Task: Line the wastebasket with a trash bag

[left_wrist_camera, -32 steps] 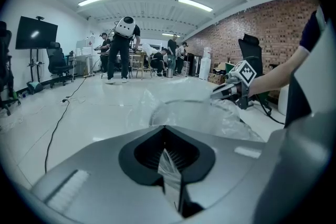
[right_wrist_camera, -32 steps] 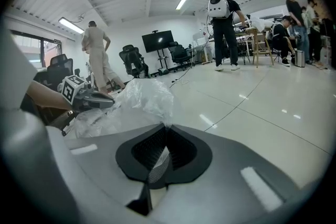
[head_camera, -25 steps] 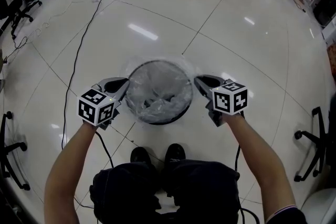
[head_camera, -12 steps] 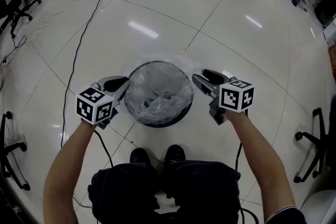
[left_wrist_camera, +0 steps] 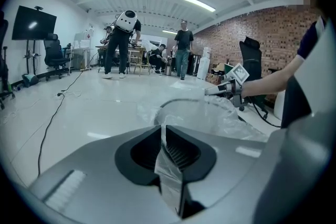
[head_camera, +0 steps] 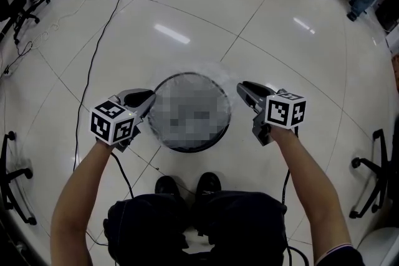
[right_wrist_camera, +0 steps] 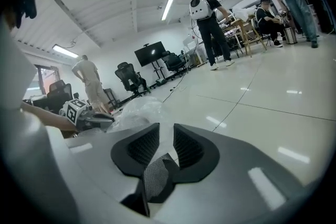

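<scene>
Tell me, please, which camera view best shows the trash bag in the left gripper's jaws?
The left gripper view: the trash bag film is pinched between the left gripper's shut jaws. The head view shows only that gripper at the wastebasket rim; the right gripper view shows distant crumpled film.

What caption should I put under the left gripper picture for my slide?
Left gripper pinching the bag edge beside the wastebasket.
</scene>
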Tool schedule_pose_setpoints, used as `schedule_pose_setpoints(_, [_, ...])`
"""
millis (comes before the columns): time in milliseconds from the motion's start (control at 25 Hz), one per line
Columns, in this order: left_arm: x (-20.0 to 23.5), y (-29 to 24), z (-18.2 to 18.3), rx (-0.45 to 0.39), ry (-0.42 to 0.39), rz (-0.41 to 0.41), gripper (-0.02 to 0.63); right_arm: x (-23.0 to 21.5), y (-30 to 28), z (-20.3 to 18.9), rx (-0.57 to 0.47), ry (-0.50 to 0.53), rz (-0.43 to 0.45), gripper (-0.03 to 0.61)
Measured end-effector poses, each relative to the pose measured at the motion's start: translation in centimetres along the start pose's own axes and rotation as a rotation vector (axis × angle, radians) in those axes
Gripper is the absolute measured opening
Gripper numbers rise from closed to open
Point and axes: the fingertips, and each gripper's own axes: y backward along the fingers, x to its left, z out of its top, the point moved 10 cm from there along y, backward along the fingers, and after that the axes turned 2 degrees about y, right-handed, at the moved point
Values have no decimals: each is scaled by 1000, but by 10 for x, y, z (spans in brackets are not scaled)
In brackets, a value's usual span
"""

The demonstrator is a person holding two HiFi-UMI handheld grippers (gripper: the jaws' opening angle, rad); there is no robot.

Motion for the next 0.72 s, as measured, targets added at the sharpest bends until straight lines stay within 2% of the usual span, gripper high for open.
schedule_pose_setpoints(240, [1, -1, 1, -10, 5, 2, 28, -2, -7, -10, 41, 11, 11, 6])
schedule_pose_setpoints(440, [4, 2, -1, -12, 17, 11, 28, -3, -14, -19, 114, 39, -5, 3])
schedule_pose_setpoints(720, [4, 3, -3, -29, 25, 7, 28, -3, -17, -42, 196, 28, 9, 3])
